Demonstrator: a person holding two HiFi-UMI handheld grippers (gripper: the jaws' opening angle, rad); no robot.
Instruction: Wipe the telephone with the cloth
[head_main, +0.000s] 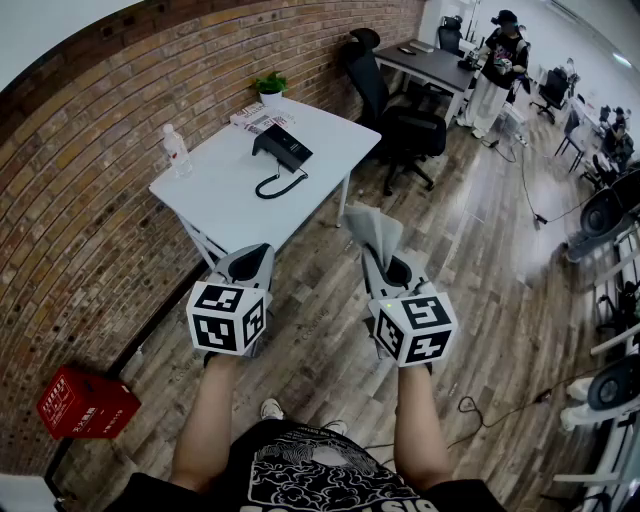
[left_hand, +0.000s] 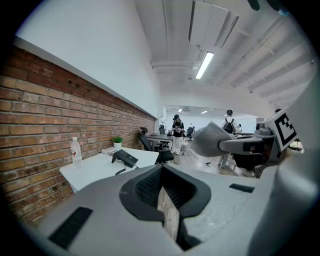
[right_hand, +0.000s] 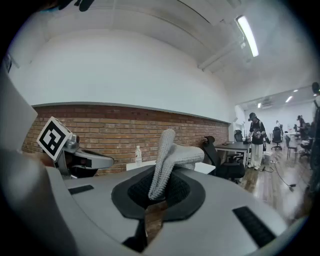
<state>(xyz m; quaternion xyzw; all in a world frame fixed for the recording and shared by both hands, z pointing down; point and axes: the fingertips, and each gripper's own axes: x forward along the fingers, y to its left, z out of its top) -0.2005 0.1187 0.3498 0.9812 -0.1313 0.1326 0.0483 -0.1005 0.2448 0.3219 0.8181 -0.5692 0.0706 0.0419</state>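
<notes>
A black telephone (head_main: 283, 148) with a coiled cord lies on the white table (head_main: 220, 195) by the brick wall, well ahead of both grippers. It also shows small in the left gripper view, the telephone (left_hand: 125, 158) sitting on the table's far part. My right gripper (head_main: 385, 262) is shut on a grey cloth (head_main: 372, 230), which sticks up and flops over beyond the jaws. In the right gripper view the cloth (right_hand: 172, 155) hides the phone. My left gripper (head_main: 252, 258) hangs level with it over the wood floor, jaws together and holding nothing.
On the table stand a water bottle (head_main: 176, 148), a small potted plant (head_main: 270, 86) and some papers (head_main: 255, 120). A black office chair (head_main: 405, 125) is just right of the table. A red crate (head_main: 85, 403) sits by the wall at my left. A person (head_main: 498, 70) stands at a far desk.
</notes>
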